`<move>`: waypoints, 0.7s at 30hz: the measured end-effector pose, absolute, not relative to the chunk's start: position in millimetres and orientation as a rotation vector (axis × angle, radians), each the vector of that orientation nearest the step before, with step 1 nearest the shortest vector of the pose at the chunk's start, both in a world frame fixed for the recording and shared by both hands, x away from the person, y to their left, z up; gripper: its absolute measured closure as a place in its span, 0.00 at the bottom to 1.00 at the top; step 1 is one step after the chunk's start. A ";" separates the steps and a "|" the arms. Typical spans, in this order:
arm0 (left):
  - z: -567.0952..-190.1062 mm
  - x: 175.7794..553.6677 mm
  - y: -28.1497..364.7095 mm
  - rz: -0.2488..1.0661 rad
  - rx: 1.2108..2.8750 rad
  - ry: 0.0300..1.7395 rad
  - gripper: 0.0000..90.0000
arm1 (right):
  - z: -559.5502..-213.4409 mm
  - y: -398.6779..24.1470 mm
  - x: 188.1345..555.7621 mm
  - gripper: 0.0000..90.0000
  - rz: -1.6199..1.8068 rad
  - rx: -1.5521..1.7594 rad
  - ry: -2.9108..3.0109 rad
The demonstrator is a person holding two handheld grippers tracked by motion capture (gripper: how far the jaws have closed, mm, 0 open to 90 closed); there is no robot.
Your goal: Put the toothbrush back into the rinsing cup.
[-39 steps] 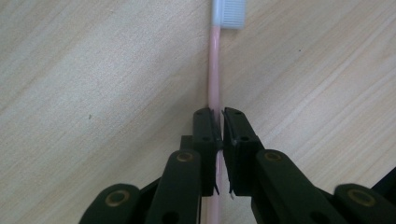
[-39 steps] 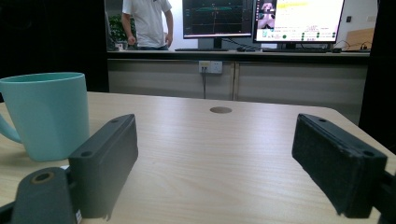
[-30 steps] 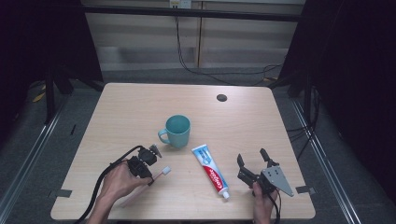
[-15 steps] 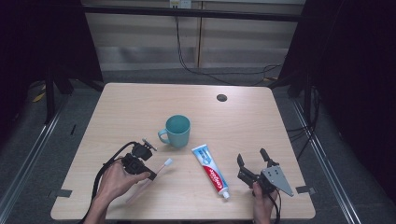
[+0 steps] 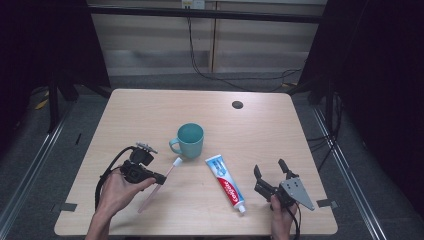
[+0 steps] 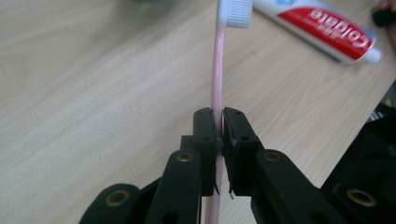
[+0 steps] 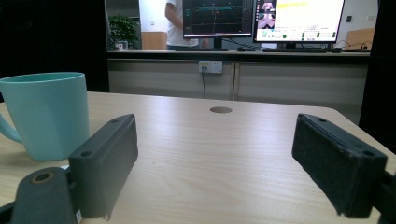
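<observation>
Light wood table (image 5: 150, 115), dark surround, cabinets and monitors behind it in the right gripper view. Since a second ago: left gripper (image 5: 161, 178) has lifted off the near-left tabletop with the pink toothbrush (image 5: 159, 184), which now hangs tilted, bristle head up toward the teal mug (image 5: 190, 140), tail end low near the table. Right gripper (image 5: 270, 175) unchanged, parked at the near-right.

Left jaws clamped tight on the toothbrush handle mid-shaft; in the left gripper view the handle runs straight up between the pads (image 6: 232, 128) to the white bristle head. Right jaws spread wide, nothing between them.

Count: one toothbrush, one mug, one toothpaste tube (image 5: 226, 182), one round grommet hole (image 5: 237, 104), two grippers.

Room: mug sits mid-table, well clear of all edges. Tube lies diagonally between the two grippers, cap toward the near edge. Brush head is just beside the mug handle, not touching. Far half of the table is bare wood apart from the grommet. Both hands work close to the near edge.
</observation>
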State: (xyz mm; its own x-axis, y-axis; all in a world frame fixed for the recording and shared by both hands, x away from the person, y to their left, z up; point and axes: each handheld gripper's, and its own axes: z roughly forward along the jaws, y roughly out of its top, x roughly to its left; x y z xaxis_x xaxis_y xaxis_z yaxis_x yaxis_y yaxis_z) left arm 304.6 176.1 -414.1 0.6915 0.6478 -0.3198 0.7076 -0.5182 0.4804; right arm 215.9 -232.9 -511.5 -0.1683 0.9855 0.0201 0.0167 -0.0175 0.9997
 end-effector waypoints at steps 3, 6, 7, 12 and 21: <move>-407.8 303.0 179.8 -0.101 2.268 1.013 0.94 | -511.5 -233.0 215.9 0.15 1.340 1.149 1.335; -403.7 301.3 182.4 -0.069 2.223 0.984 0.94 | -511.4 -233.0 215.9 0.15 1.340 1.150 1.337; -402.4 300.7 183.1 -0.050 2.205 0.974 0.94 | -511.4 -233.0 215.9 0.15 1.339 1.149 1.336; -395.2 297.5 187.2 0.027 2.133 0.929 0.94 | -511.5 -233.1 215.9 0.15 1.340 1.149 1.337; -387.3 292.9 193.1 0.151 2.016 0.851 0.94 | -511.4 -233.0 215.9 0.15 1.340 1.151 1.337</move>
